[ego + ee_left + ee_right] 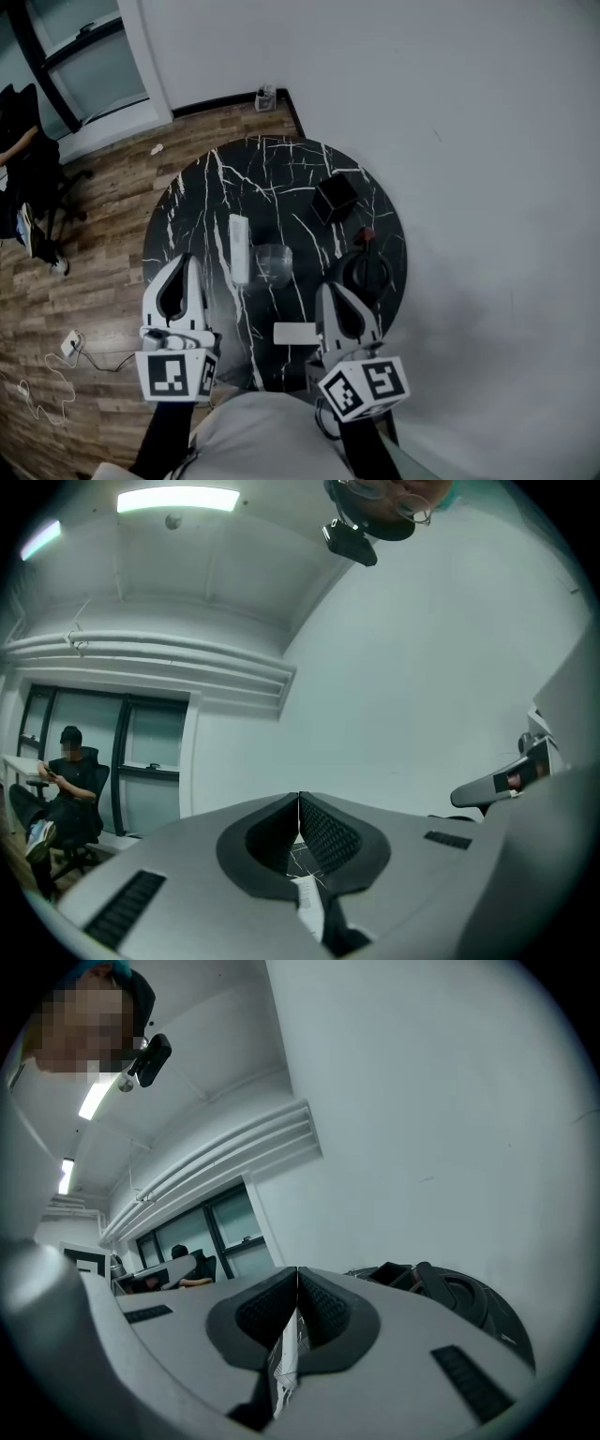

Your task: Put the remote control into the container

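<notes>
Remote control (239, 248), a slim white one, lies flat on the round black marble counter (272, 173), its long axis running away from the person. Just to its right, close beside it but apparently not touching, stands a small clear container (274, 263), open side up. That is most likely where the remote is meant to go. A black open box (335, 198) farther back is another candidate, and I cannot say for certain which one the task means.

The left gripper (184, 259) hovers over the near left part of the counter, pointing roughly level, with its tip short of the remote's near end. Its own view shows the jaws (299, 804) pressed fully together with nothing gripped. Only a sliver of white, probably the remote, and veined marble shows below them.

The right gripper (328, 287) hangs over the near right part, close to a dark round object (367, 272) and a white card (294, 333). Its jaws (297, 1275) are likewise closed tight on nothing.

Both tools look parked at a ready height near the person's body, so nothing on the counter is touched and the task has not begun. The left gripper lies closer to the remote, so it seems the natural one to use. It would first have to spread its jaws and drop lower across the narrow width.
</notes>
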Available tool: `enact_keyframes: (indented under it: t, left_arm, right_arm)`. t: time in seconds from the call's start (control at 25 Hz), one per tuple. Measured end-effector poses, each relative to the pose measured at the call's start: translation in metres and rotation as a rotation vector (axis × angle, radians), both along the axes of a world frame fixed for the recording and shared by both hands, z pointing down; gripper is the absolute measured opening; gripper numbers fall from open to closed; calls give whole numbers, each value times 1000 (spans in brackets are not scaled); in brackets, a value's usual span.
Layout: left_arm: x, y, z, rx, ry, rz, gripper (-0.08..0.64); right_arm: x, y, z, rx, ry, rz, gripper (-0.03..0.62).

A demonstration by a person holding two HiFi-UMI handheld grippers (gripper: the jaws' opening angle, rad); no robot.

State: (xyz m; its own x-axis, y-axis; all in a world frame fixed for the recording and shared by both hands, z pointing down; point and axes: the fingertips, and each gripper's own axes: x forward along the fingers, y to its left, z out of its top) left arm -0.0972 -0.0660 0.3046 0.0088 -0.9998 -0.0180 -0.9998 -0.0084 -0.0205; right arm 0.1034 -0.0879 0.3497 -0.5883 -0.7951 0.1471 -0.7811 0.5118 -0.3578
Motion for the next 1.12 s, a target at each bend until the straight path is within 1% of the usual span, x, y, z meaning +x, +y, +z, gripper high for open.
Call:
enact_keyframes:
  t: [0.16, 0.28, 0.44, 0.64, 0.76, 0.96, 1.12]
  left_arm:
    - [-3, 2, 5, -15, 8, -21, 9]
    - [-5, 5, 7, -23, 14, -15, 9]
    - [-11, 11, 14, -45, 19, -27, 9]
    - [-19, 20, 22, -72, 32, -47, 9]
    - [-24, 25, 28, -101, 50, -68, 9]
    - [-38, 36, 42, -167, 77, -119, 9]
    - [-45, 44, 49, -190, 95, -148, 9]
  right_arm:
    - [-3, -1, 5, -9, 26, -25, 5]
    - [-8, 0, 7, 1, 42, -55, 5]
    - [-19, 5, 13, -3, 52, -144, 6]
    - [-34, 13, 38, -30, 127, -268, 6]
    - [-37, 16, 55, -57, 180, -315, 8]
    - [-45, 26, 87, -130, 242, -394, 9]
    - [-49, 32, 109, -167, 294, -449, 20]
